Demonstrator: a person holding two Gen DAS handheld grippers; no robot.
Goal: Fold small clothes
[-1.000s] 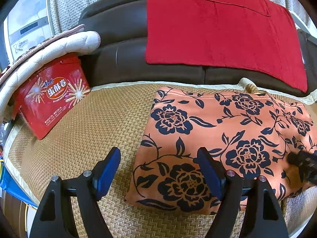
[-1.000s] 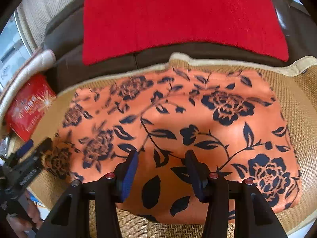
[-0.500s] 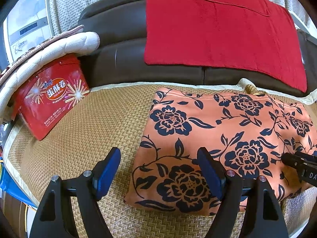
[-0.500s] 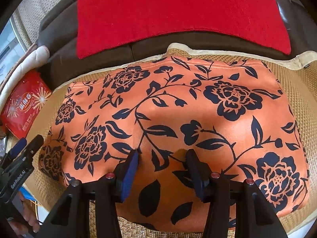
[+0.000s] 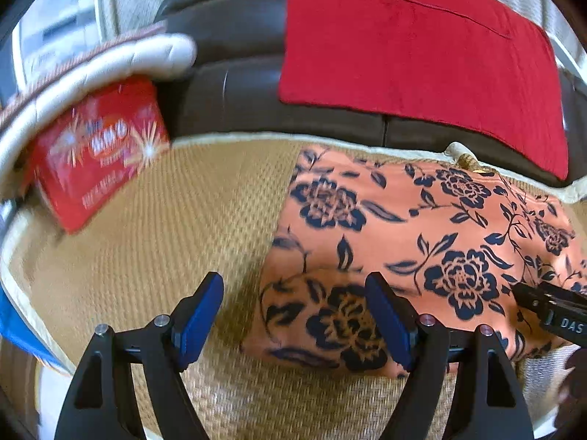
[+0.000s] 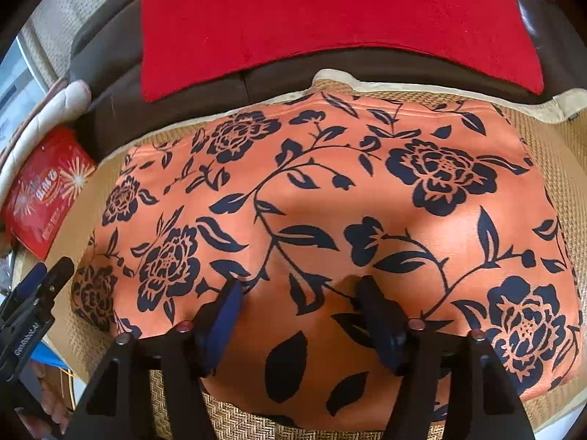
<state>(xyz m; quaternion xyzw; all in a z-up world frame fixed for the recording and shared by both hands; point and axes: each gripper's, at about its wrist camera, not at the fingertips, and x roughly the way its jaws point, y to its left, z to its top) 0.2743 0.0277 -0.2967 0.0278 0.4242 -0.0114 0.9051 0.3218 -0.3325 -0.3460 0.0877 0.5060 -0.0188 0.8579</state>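
Closer now, the right gripper [image 6: 297, 315] presses open-jawed into the floral garment [image 6: 330, 198].

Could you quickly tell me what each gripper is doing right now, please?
Left gripper: open, holding nothing, straddling the left edge of the orange floral garment.
Right gripper: open, fingers over the garment, gripping nothing.

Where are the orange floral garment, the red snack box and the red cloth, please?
orange floral garment [image 6: 330, 201], right wrist view, middle of fabric.
red snack box [image 5: 99, 150], left wrist view, printed front.
red cloth [image 6: 330, 18], right wrist view, centre.
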